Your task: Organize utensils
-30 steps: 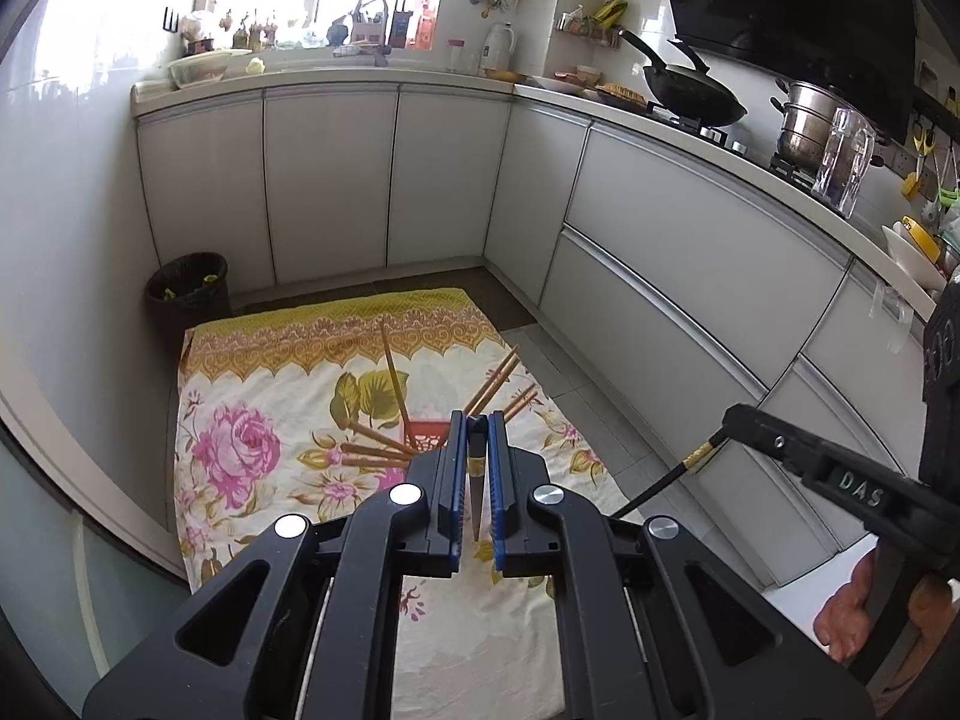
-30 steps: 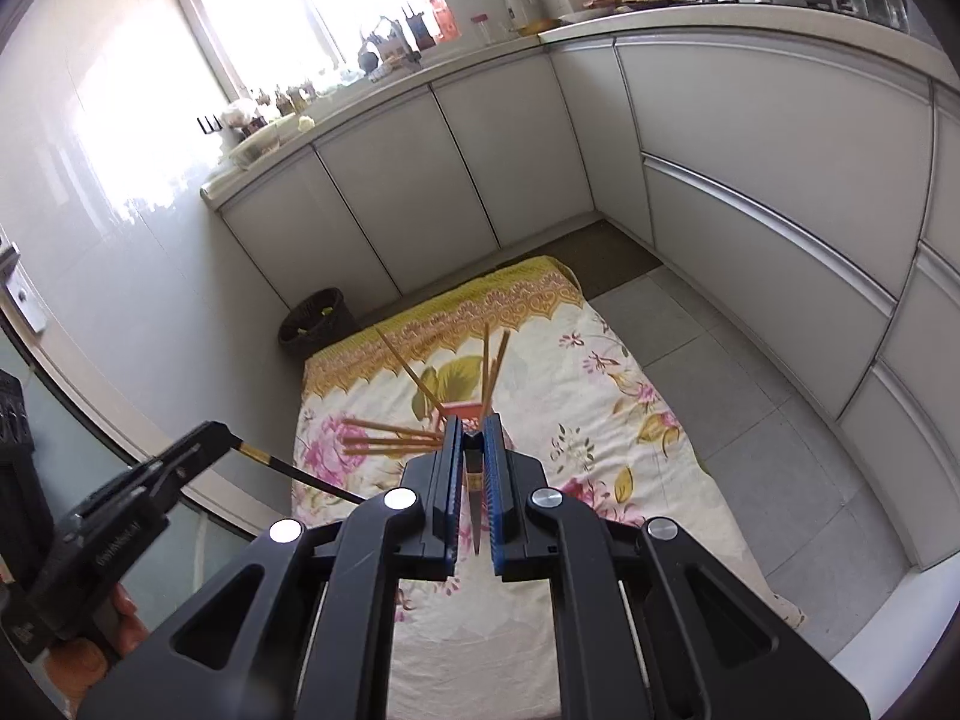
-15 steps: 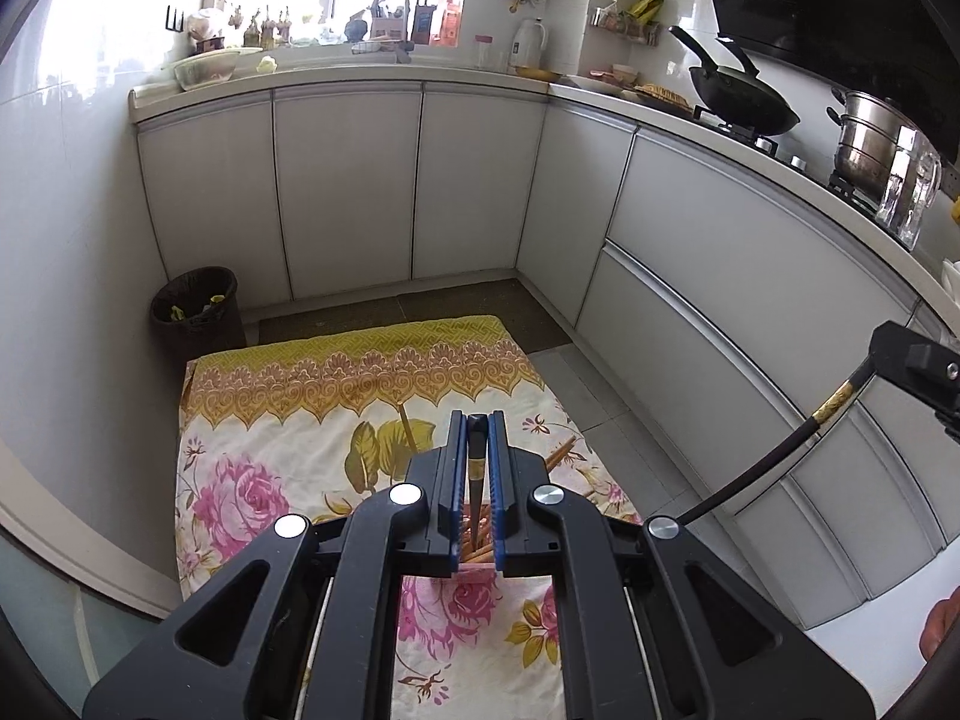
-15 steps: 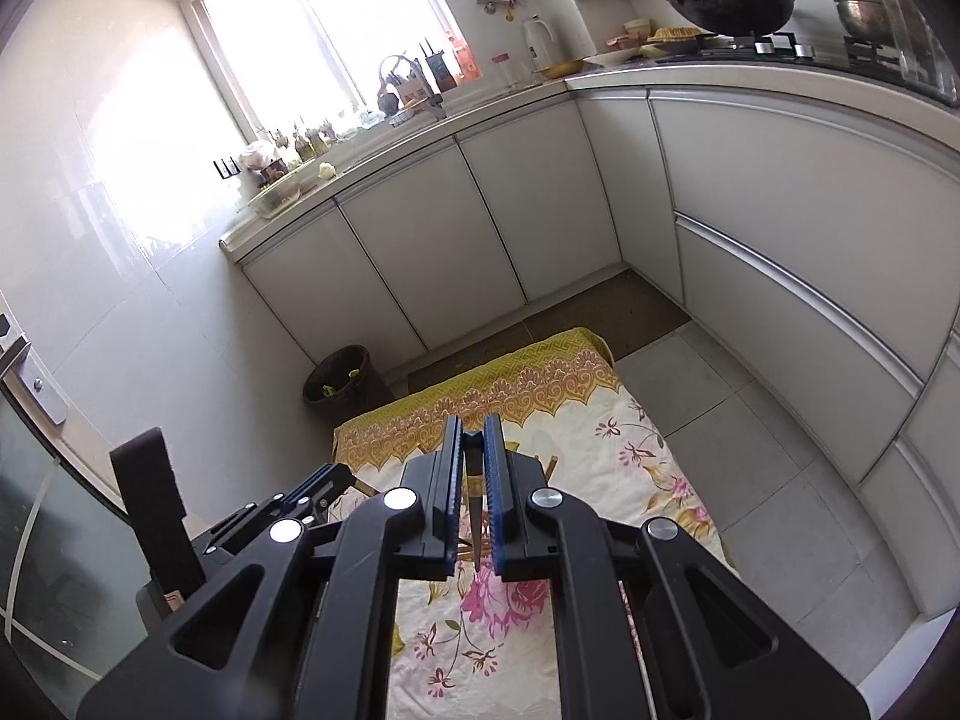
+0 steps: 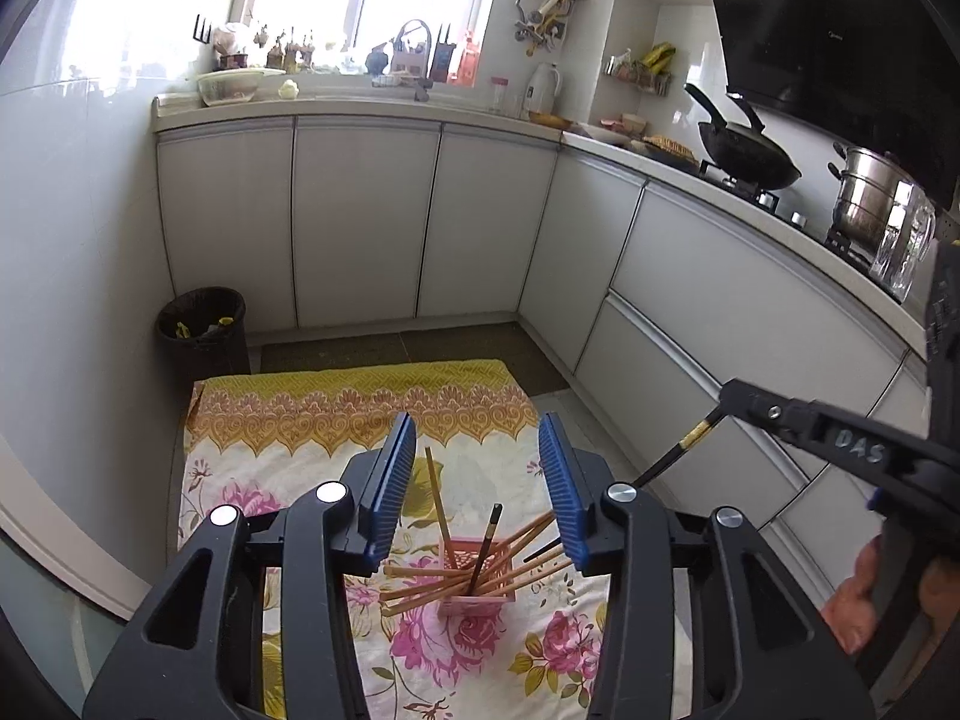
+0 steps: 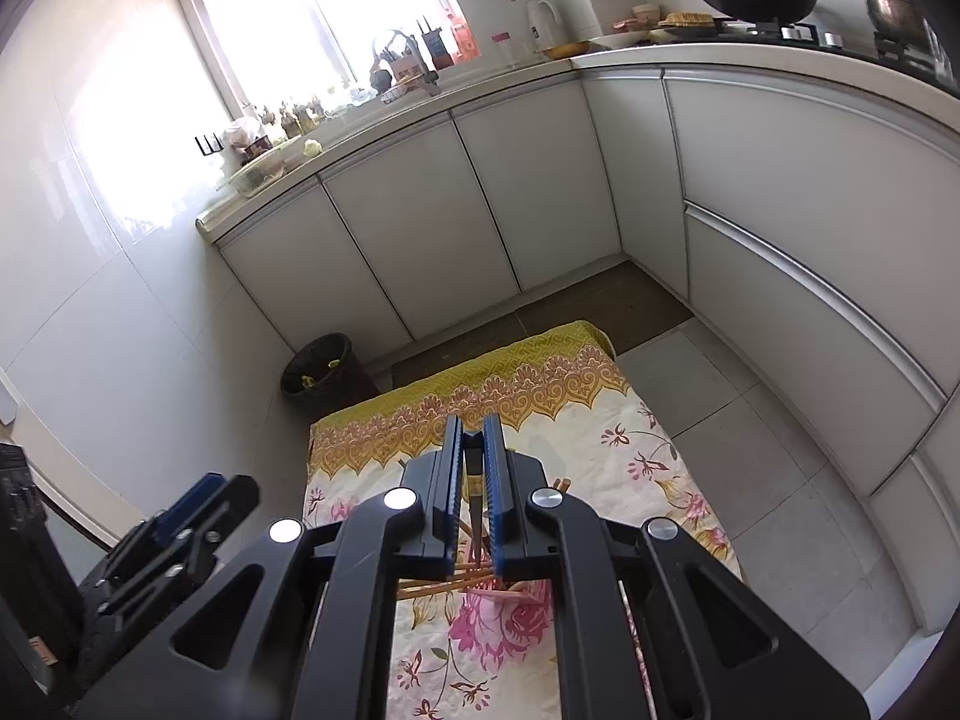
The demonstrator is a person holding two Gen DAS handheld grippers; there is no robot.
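Note:
A small pink basket sits on the floral cloth with several wooden chopsticks fanned across it. One dark chopstick leans upright in it. Above the basket my left gripper has its jaws opening, and the pads touch nothing. My right gripper comes in from the right, shut on another dark chopstick with a gold band. In the right wrist view that chopstick is pinched in the right gripper, over the basket. The left gripper shows at lower left.
A black waste bin stands at the cloth's far left corner. White cabinets run along the back and right. The counter holds a wok and a steel pot. Grey floor tiles lie right of the cloth.
My left jaws have parted and let go of the dark chopstick, which now stands in the pink basket. Both hands shifted, bringing the basket under the fingers. The right gripper stays shut on its chopstick.

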